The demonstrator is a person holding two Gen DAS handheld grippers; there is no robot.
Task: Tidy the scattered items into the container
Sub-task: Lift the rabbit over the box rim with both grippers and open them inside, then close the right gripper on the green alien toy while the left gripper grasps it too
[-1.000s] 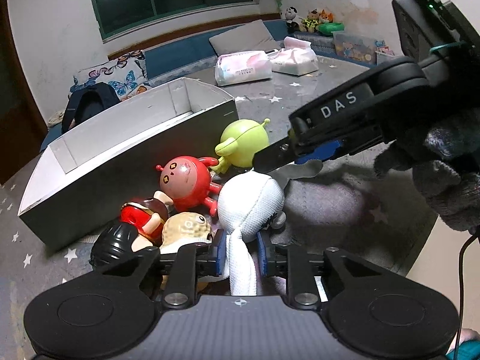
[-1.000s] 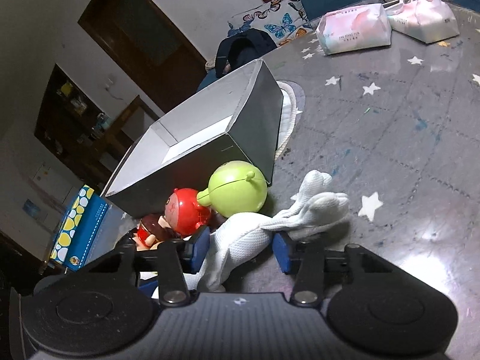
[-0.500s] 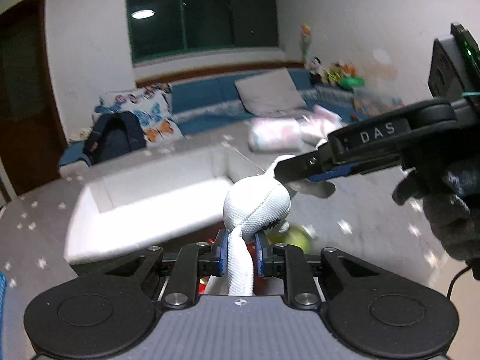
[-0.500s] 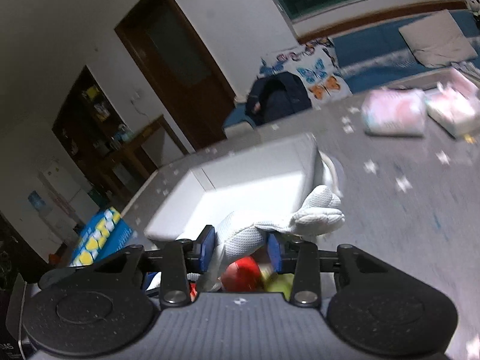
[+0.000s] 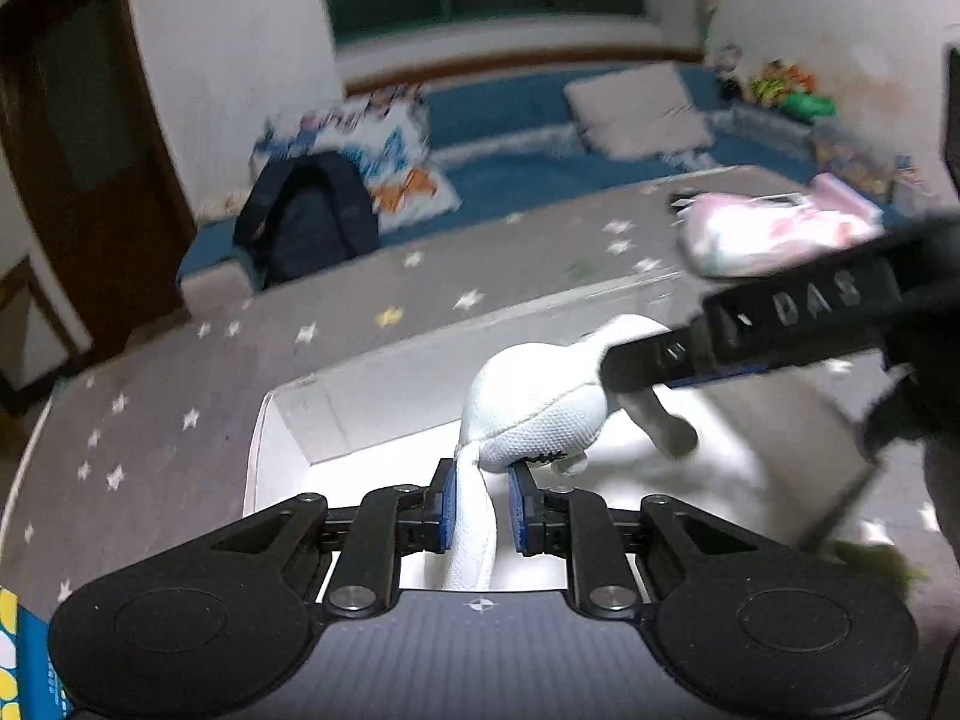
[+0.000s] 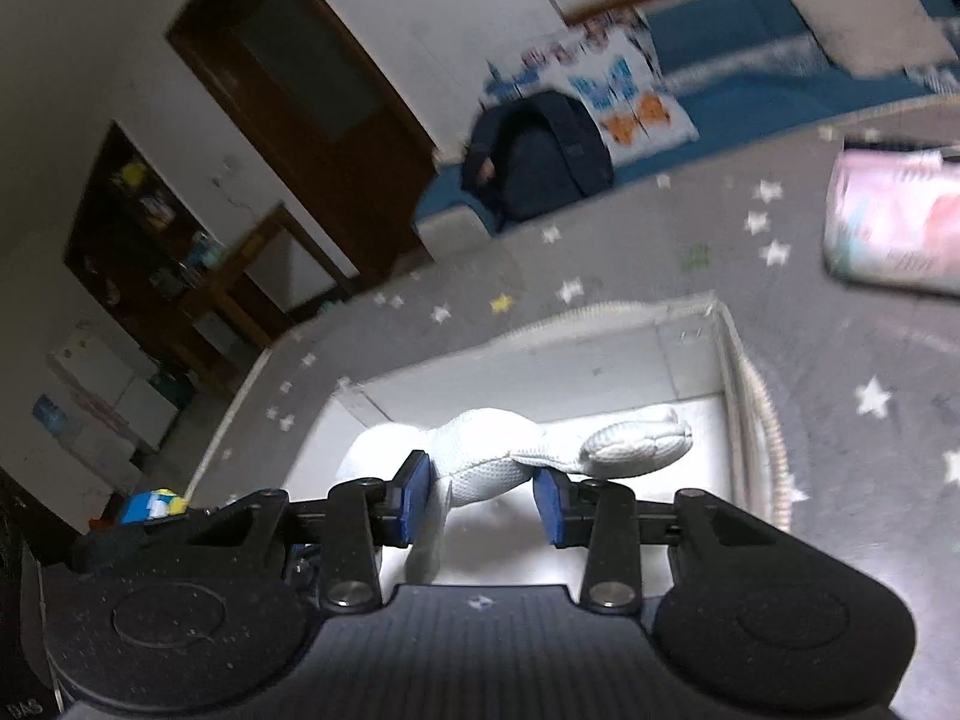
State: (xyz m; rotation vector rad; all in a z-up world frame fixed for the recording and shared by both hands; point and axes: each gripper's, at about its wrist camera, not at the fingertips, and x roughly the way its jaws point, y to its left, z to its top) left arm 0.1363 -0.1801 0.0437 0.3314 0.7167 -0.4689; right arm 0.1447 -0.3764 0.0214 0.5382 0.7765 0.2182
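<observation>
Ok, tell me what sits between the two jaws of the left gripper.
In the left wrist view, a narrow part of the white plush toy is pinched there, above the white box.

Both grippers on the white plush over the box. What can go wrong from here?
1. The left gripper and right gripper both pinch the white plush toy; uneven release may leave it dangling from one.
2. Its long end reaches toward the white box wall and may drape over the rim.

Sock point(image 5: 528, 420) between the fingers point(image 5: 445, 504) of the left gripper point(image 5: 482, 507), above the box point(image 5: 282, 420). Right gripper point(image 6: 483, 501) closes on the sock from the right. Wipes pack point(image 5: 756, 234) beyond the fingers, right; backpack point(image 5: 306, 210) beyond, left, behind the table point(image 5: 150, 420).
</observation>
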